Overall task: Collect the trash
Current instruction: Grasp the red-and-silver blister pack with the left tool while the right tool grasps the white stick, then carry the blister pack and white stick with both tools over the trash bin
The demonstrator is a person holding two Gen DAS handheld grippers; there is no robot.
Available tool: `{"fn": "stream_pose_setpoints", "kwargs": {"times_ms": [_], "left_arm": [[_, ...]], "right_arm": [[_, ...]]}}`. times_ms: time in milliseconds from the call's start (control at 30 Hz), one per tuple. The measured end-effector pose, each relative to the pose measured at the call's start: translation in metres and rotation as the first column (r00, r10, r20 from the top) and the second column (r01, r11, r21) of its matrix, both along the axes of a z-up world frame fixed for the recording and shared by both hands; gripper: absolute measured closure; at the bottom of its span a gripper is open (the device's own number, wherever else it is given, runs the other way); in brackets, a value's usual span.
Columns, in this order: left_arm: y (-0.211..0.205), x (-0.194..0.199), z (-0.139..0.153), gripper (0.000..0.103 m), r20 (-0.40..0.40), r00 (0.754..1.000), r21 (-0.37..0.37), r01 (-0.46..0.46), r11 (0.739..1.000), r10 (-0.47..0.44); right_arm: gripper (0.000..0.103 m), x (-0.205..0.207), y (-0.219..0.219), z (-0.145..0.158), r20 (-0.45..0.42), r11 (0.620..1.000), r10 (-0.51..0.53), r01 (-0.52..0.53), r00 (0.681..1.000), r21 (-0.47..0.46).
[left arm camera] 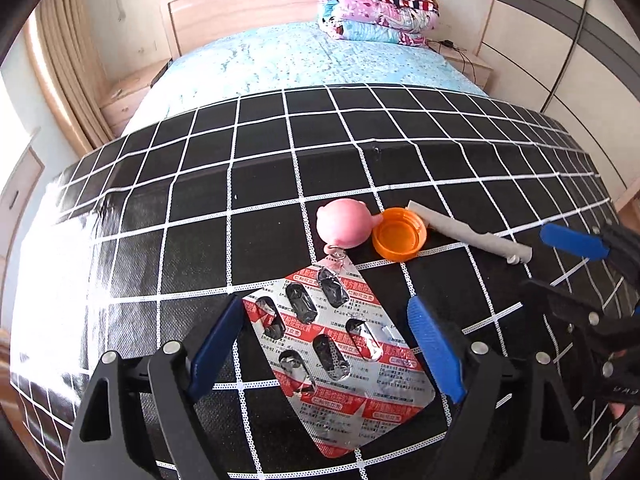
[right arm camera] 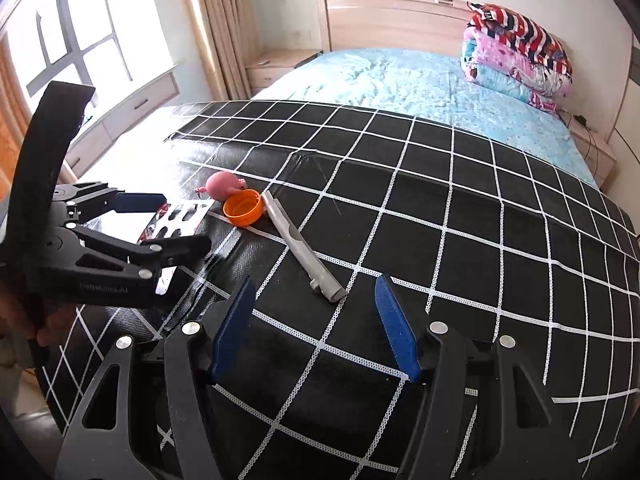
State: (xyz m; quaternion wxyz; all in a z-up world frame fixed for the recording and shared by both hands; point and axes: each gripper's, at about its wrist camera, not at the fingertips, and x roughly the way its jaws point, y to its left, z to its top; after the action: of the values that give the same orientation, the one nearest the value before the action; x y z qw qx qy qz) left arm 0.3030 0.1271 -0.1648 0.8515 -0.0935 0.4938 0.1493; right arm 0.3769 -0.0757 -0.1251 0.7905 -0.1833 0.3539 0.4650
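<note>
A used silver and red blister pack (left arm camera: 340,352) lies flat on the black grid cloth (left arm camera: 260,184). My left gripper (left arm camera: 326,306) stands open just above it, one blue pad on each side and neither touching. Beyond the pack sit a pink pig keyring (left arm camera: 344,222) and an upturned orange cap (left arm camera: 399,233). A grey stick (right arm camera: 298,244) runs from the cap (right arm camera: 243,209) towards my right gripper (right arm camera: 315,284). That gripper is open and empty, with the stick's near end just ahead of its fingertips. In the right wrist view, the left gripper (right arm camera: 176,220) hovers over the pack (right arm camera: 180,216).
The cloth covers a raised surface at the foot of a bed with a blue sheet (left arm camera: 300,60). Folded quilts (left arm camera: 376,8) are stacked by the headboard. A window and curtains (right arm camera: 80,40) are on the left and a wardrobe (left arm camera: 560,60) on the right. A hand (right arm camera: 24,320) holds the left gripper's handle.
</note>
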Motion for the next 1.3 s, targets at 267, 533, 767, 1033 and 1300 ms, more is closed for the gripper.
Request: {"fn": "stream_pose_setpoints", "kwargs": {"times_ms": [267, 533, 767, 1033, 1300], "left_arm": [[-0.007, -0.011, -0.003, 0.023, 0.017, 0.998, 0.022, 0.058, 0.998, -0.058], [-0.014, -0.017, 0.002, 0.044, 0.026, 0.995, 0.028, 0.099, 0.995, -0.100], [-0.021, -0.033, 0.012, 0.045, 0.047, 0.991, 0.043, 0.125, 0.991, -0.127], [-0.033, -0.059, 0.040, 0.045, 0.109, 0.982, 0.057, 0.148, 0.987, -0.153], [-0.045, -0.098, 0.076, 0.045, 0.198, 0.963, 0.066, 0.171, 0.983, -0.181]], "right_arm": [[0.073, 0.008, 0.009, -0.006, 0.000, 0.999, 0.032, -0.032, 0.999, -0.037], [0.090, -0.005, 0.004, -0.005, -0.003, 0.998, 0.056, -0.056, 0.998, -0.037], [0.092, -0.017, -0.004, 0.003, 0.011, 0.999, 0.045, -0.045, 0.999, -0.016], [0.092, -0.037, -0.019, 0.016, 0.021, 0.999, 0.041, -0.042, 0.999, 0.021], [0.092, -0.071, -0.036, 0.033, 0.074, 0.998, 0.053, -0.055, 0.996, 0.033]]}}
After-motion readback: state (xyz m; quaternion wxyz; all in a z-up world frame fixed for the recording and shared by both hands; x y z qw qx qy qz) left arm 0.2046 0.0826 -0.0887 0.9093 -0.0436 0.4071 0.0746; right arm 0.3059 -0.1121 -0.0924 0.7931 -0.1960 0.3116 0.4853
